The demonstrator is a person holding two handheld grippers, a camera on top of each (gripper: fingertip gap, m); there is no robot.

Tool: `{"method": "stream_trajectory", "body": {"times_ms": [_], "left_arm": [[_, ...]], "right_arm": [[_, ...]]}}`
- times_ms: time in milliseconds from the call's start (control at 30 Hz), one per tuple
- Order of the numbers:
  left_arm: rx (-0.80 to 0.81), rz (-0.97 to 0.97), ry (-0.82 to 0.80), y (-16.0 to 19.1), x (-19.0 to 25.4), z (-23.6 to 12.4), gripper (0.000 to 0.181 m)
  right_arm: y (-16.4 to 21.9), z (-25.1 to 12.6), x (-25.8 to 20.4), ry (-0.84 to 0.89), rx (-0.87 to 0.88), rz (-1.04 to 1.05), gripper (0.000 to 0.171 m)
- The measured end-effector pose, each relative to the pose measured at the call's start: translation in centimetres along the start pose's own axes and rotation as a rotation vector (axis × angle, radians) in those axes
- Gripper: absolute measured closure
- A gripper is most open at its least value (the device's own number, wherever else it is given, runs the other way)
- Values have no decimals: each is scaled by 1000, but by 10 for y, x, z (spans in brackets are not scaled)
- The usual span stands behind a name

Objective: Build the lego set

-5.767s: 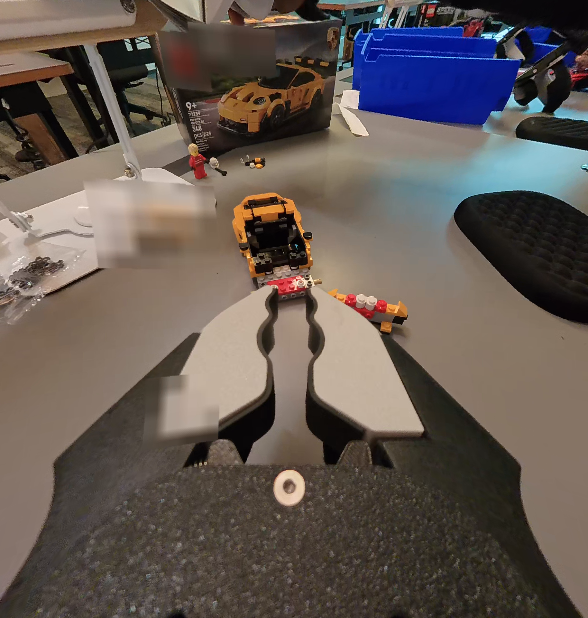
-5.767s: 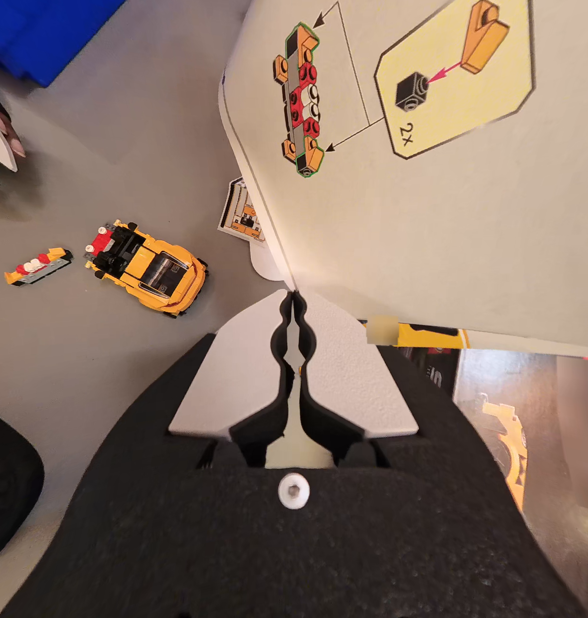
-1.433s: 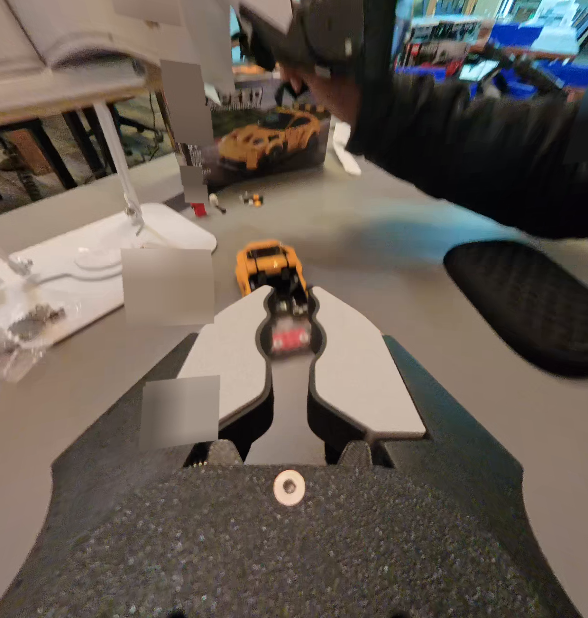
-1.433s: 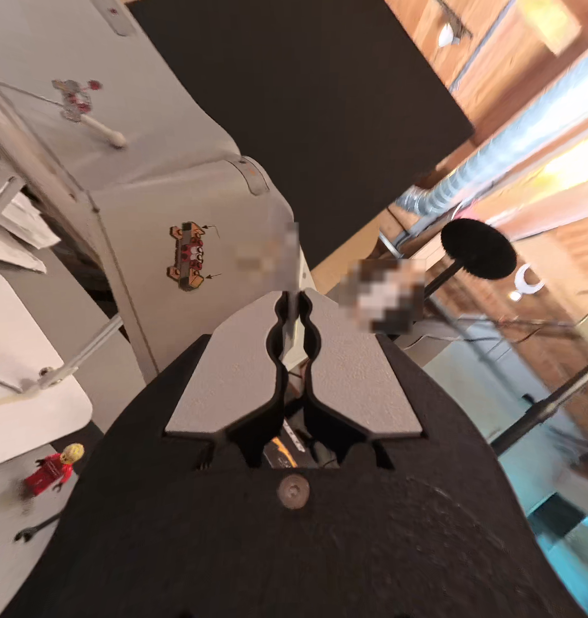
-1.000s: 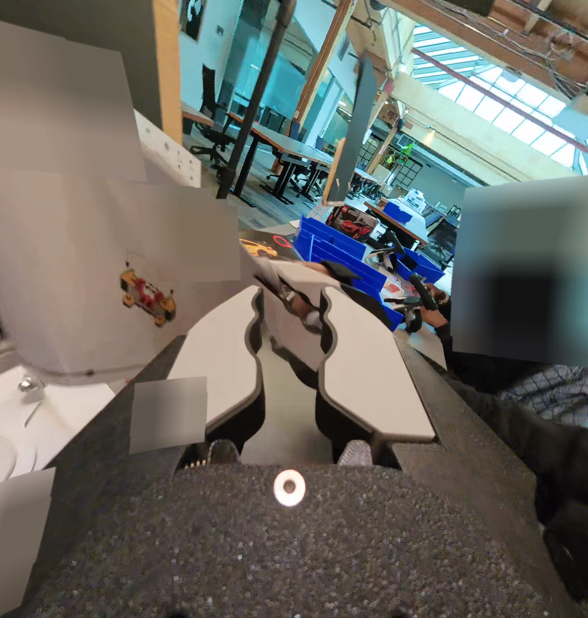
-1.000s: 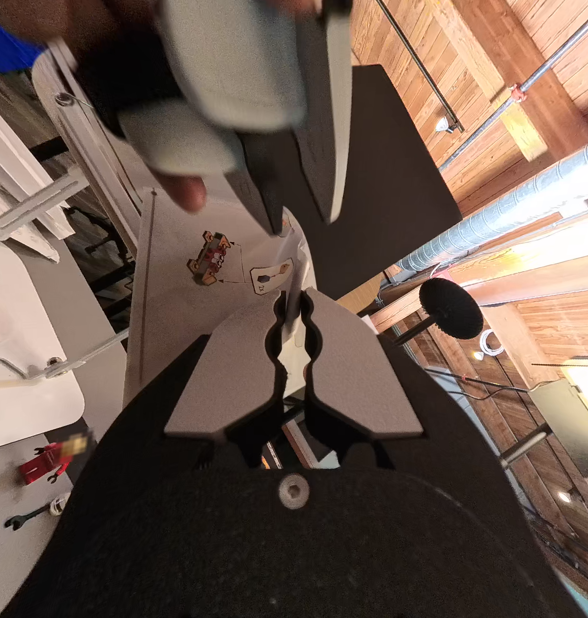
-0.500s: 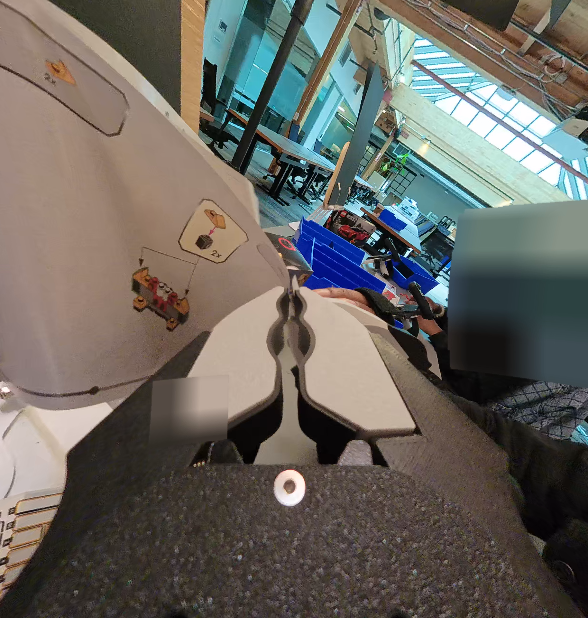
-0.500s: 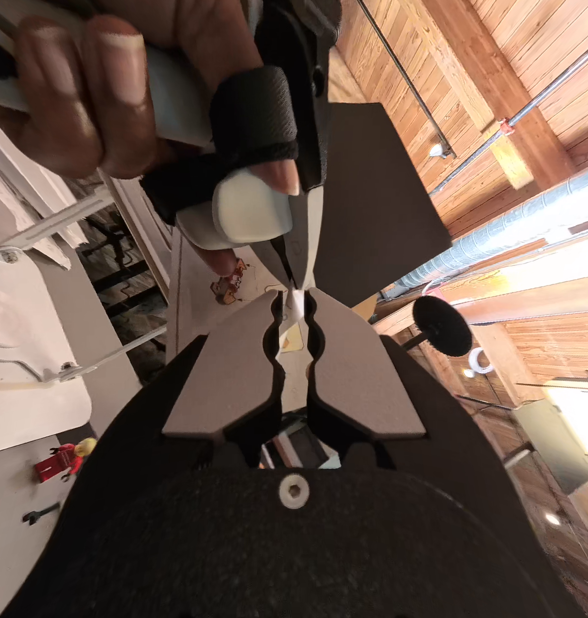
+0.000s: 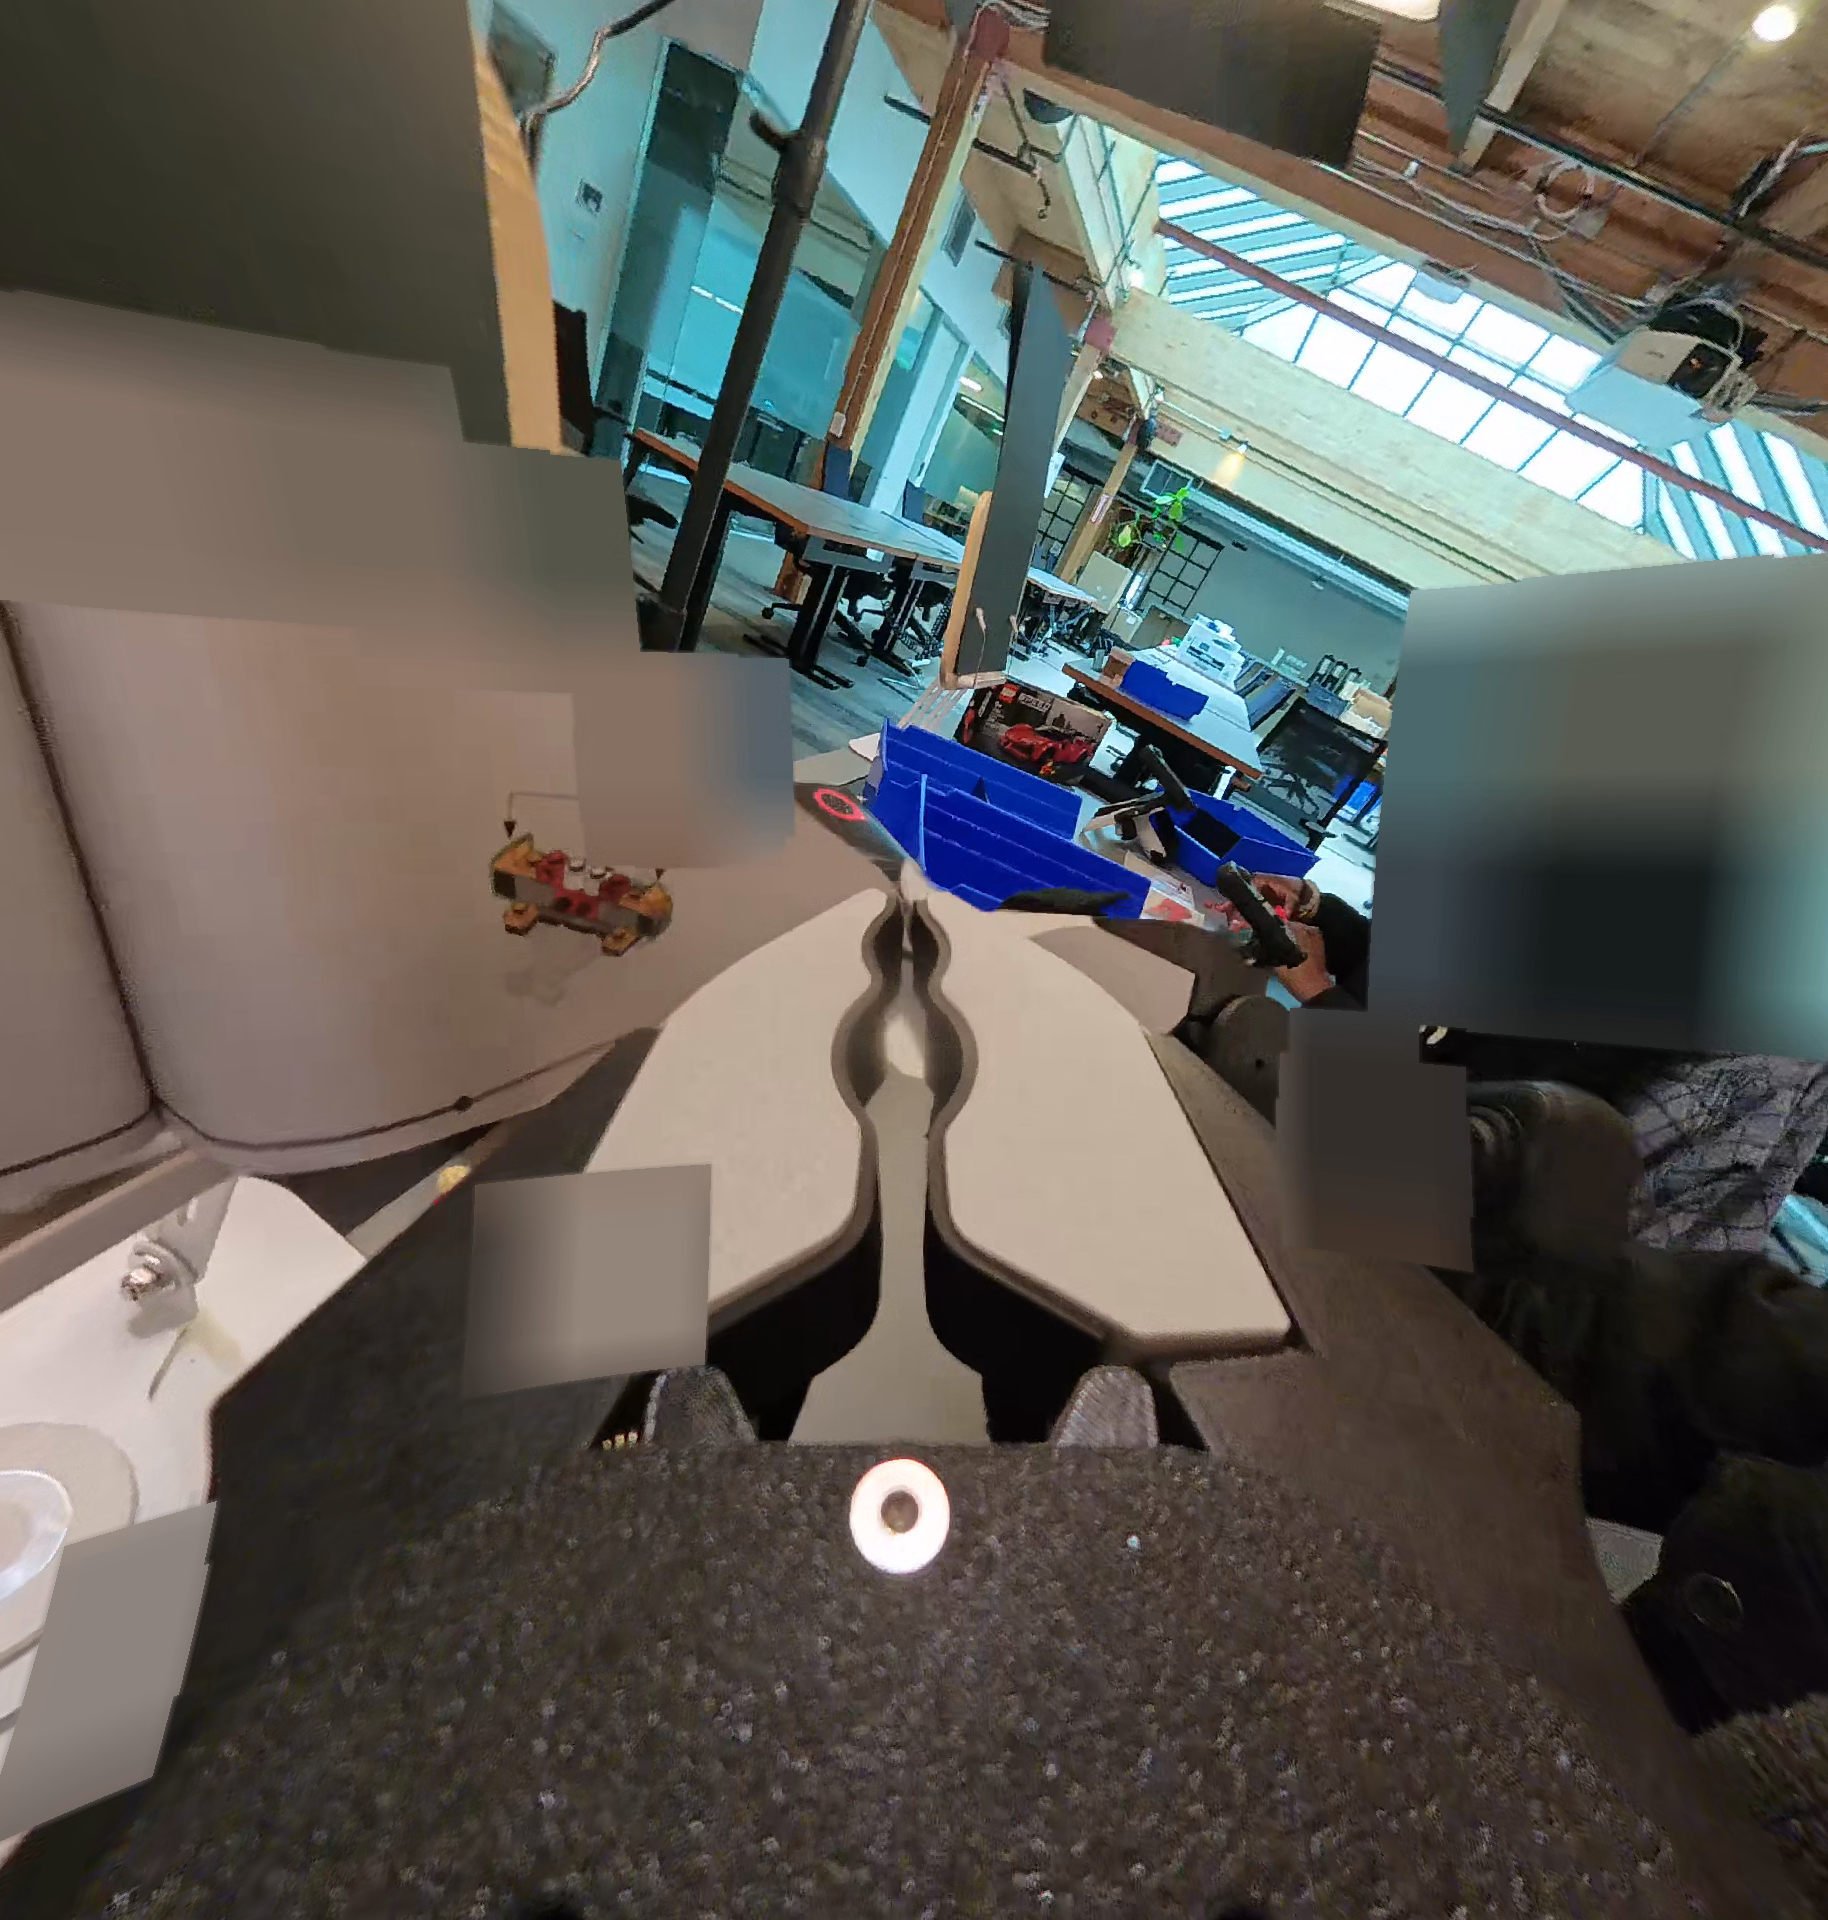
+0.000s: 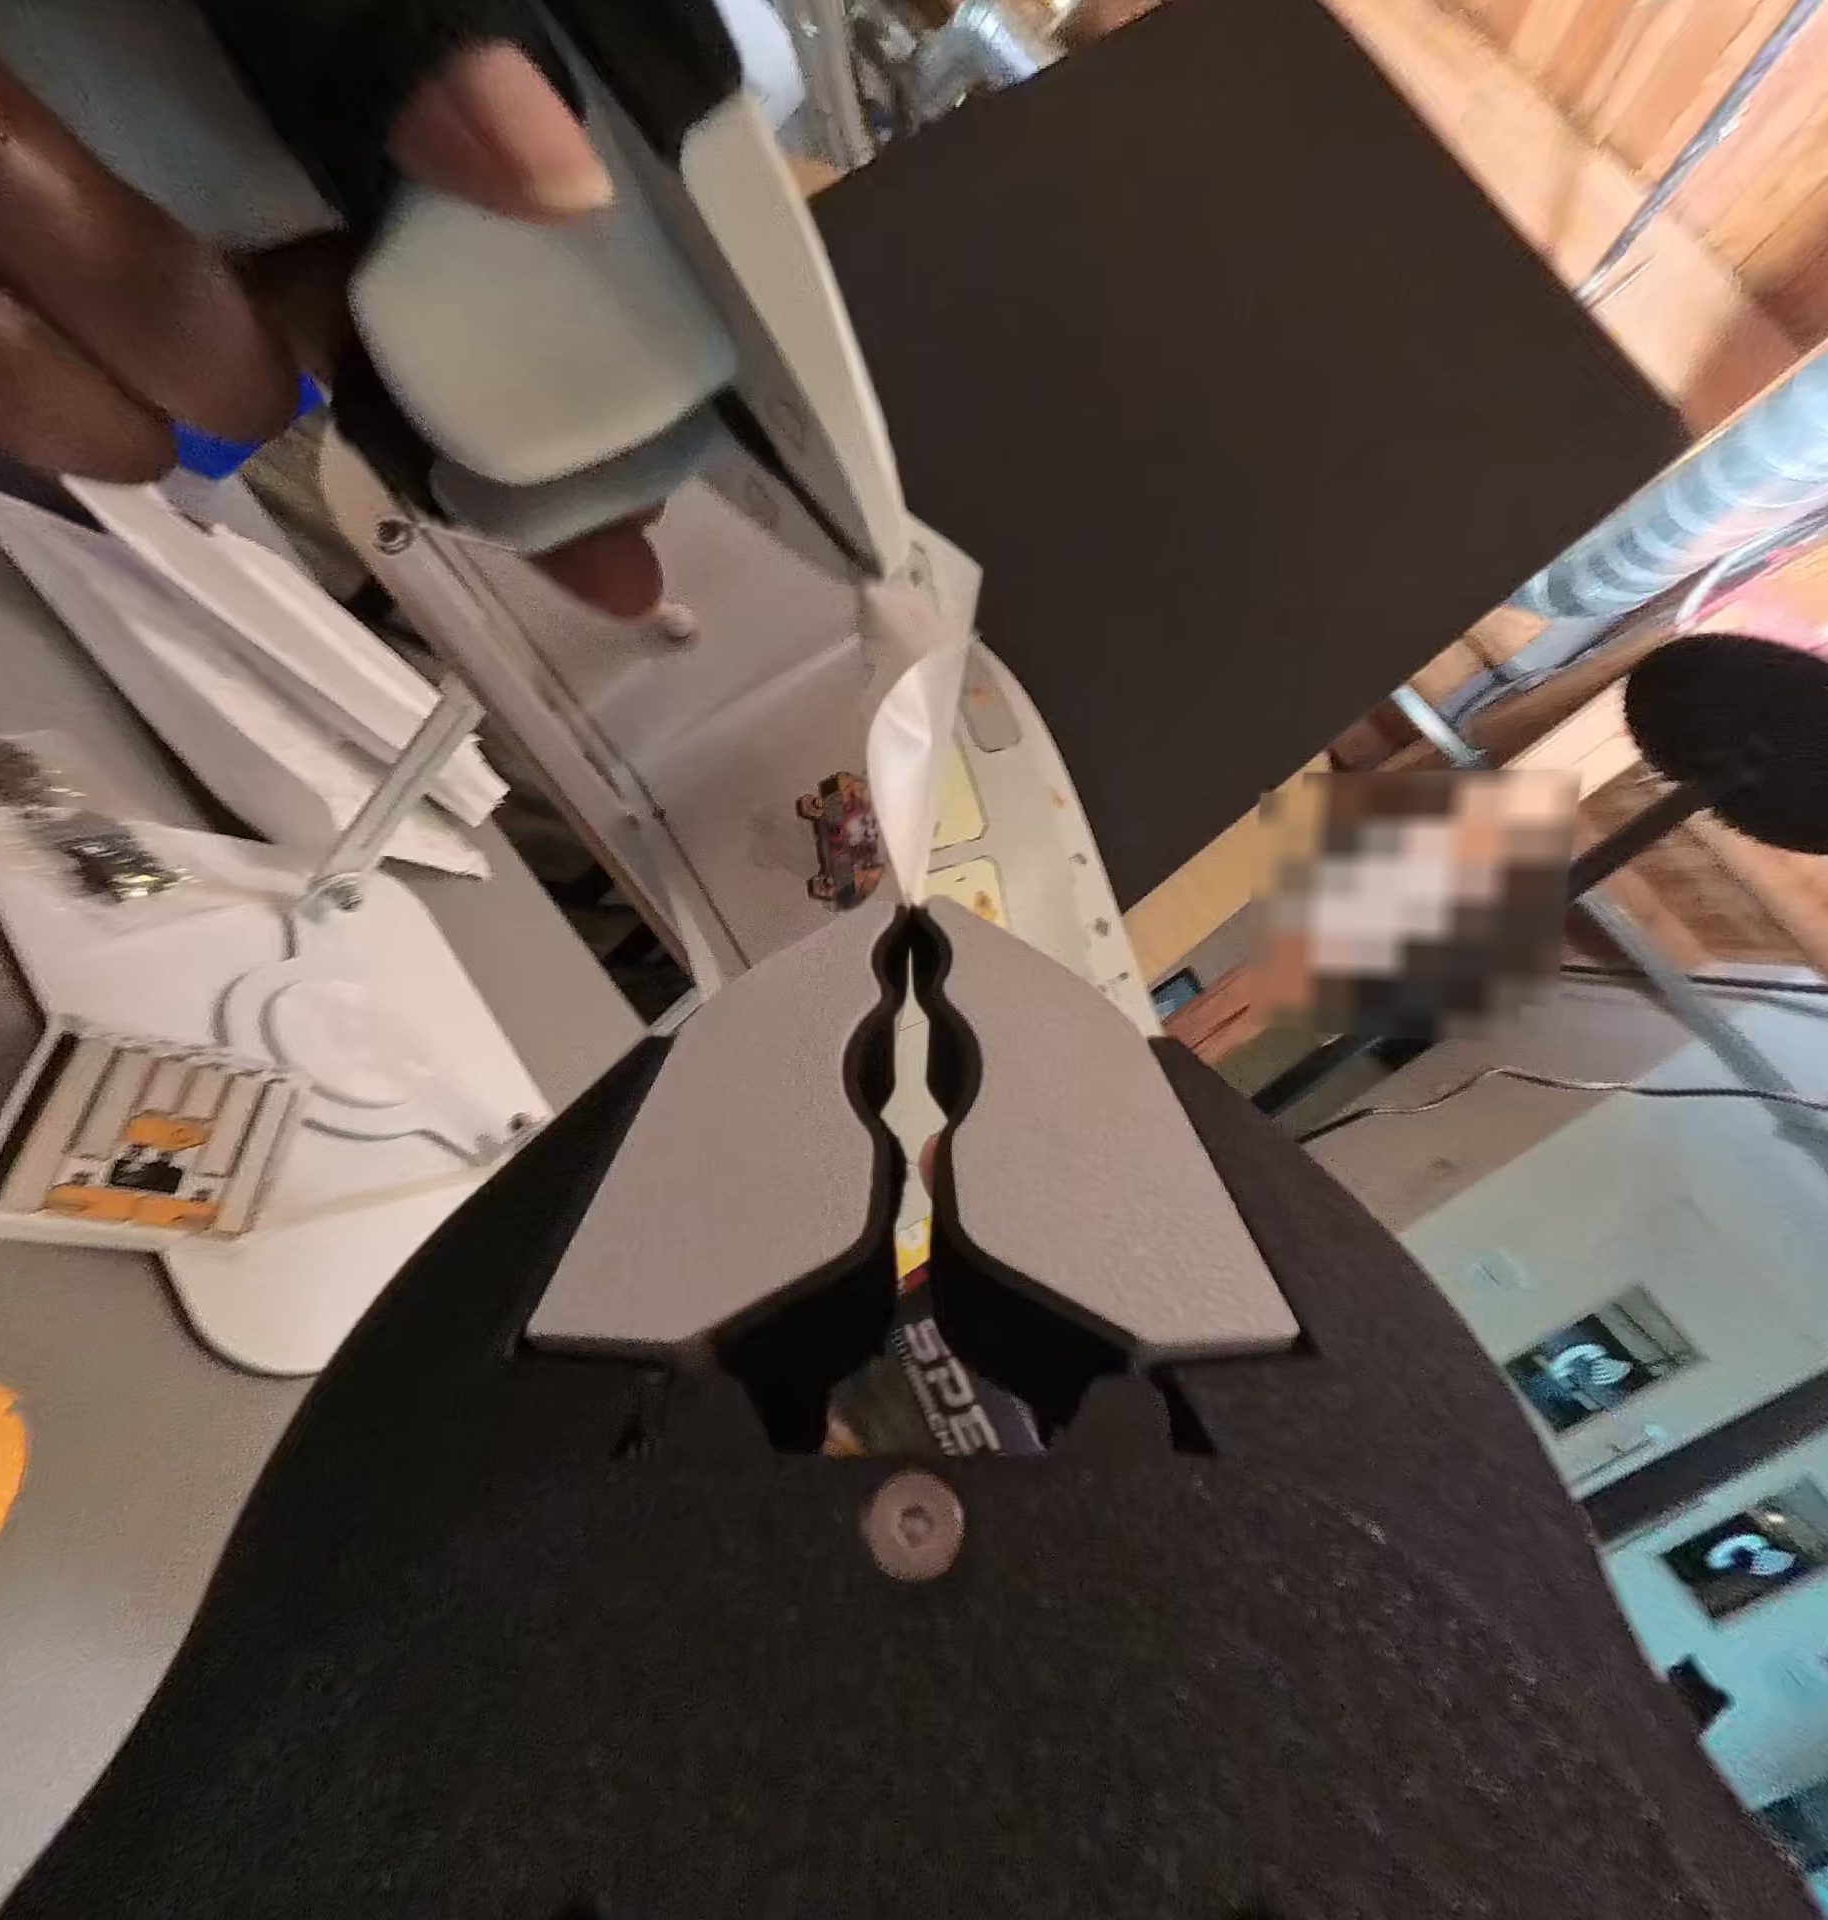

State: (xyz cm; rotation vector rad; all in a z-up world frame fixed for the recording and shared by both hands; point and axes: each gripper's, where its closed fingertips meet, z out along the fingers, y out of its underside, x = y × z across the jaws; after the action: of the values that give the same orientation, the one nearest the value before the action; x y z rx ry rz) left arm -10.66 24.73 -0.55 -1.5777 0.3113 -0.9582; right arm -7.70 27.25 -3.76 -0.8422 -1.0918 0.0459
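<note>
Right now you've got 2 grippers, both pinching 1 page point(image 10: 905, 779) of the instruction booklet point(image 9: 297, 862): left gripper point(image 9: 905, 914) & right gripper point(image 10: 915, 914) tips pressed together on it. Booklet stands propped on a white stand point(image 10: 266, 1039); 1 boxed lego set point(image 9: 1035, 732) sits behind 2 blue bins point(image 9: 993, 842).

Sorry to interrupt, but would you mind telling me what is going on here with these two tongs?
A person is working with the instruction booklet of a lego set, not bricks. The left tongs and the right tongs are both shut on a thin white page corner, which curls between the two tips. The page shows a drawing of a small orange and red assembly. Blue bins stand behind.
</note>
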Motion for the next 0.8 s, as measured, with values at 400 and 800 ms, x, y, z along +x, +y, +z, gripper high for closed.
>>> {"method": "stream_trajectory", "body": {"times_ms": [400,800], "left_arm": [[-540,724,-782,5,-161,-77,152],[455,-304,-567,4,-187,-159,178]], "right_arm": [[-43,1,-14,-352,-71,470,171],[-115,117,-86,-537,-217,493,171]]}}
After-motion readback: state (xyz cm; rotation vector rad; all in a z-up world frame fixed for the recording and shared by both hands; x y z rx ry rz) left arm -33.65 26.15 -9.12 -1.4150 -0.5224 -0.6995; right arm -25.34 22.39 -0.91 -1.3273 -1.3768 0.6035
